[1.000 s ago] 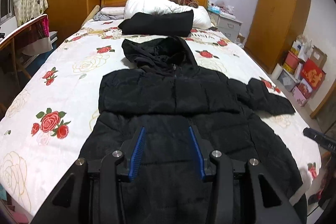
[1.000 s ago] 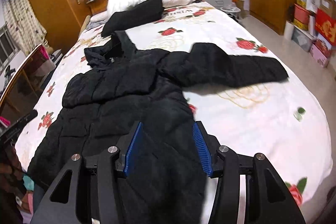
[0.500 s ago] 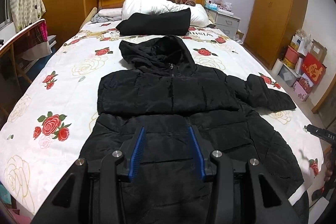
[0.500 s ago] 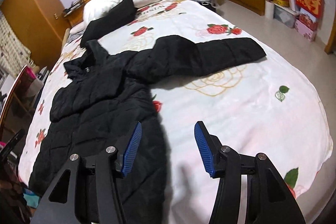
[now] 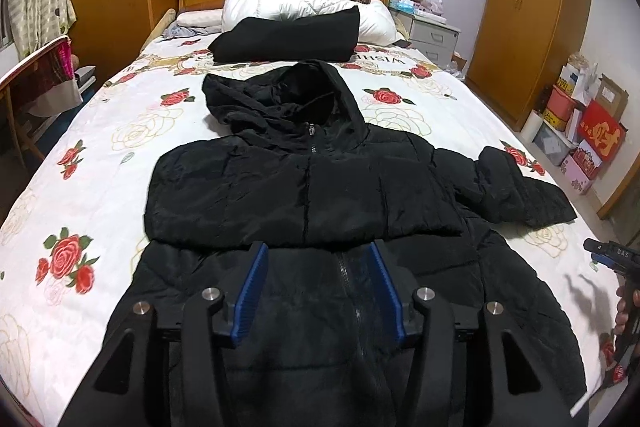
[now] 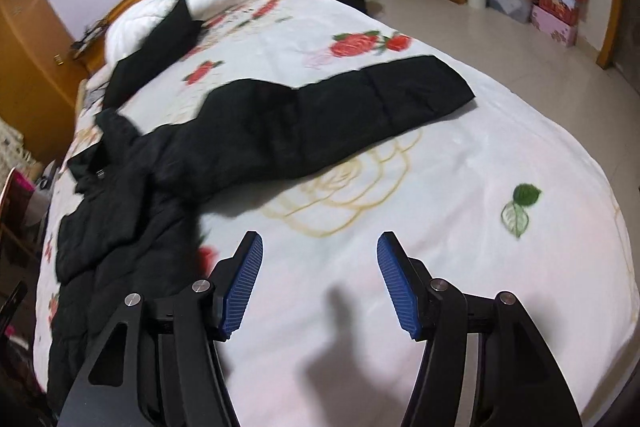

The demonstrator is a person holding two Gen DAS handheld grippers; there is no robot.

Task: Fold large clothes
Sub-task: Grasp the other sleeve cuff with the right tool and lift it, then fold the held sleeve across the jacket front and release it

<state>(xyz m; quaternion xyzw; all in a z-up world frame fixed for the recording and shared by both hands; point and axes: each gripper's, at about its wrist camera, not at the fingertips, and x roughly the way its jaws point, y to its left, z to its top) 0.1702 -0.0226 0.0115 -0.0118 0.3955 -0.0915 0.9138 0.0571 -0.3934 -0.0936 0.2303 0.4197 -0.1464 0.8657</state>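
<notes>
- While lying zipped across the rose-print bedspread, the quilted black jacket is leaving bare margins.
- Left gripper is hovering over its front, jaws just widening, empty.
- Right gripper is hanging above bare sheet below the outstretched sleeve, jaws widening, empty.

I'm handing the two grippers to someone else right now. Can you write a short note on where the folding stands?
Left gripper: open, nothing held, jaws have just been opening, over the black hooded jacket near its zipper.
Right gripper: open, nothing held, jaws have just been opening, over bare bedspread.
Jacket lies face up on the bed, hood toward the headboard.
Done: one sleeve folded across the chest.
Left: the other sleeve is spread out sideways; fold it in, then fold the body.
</notes>
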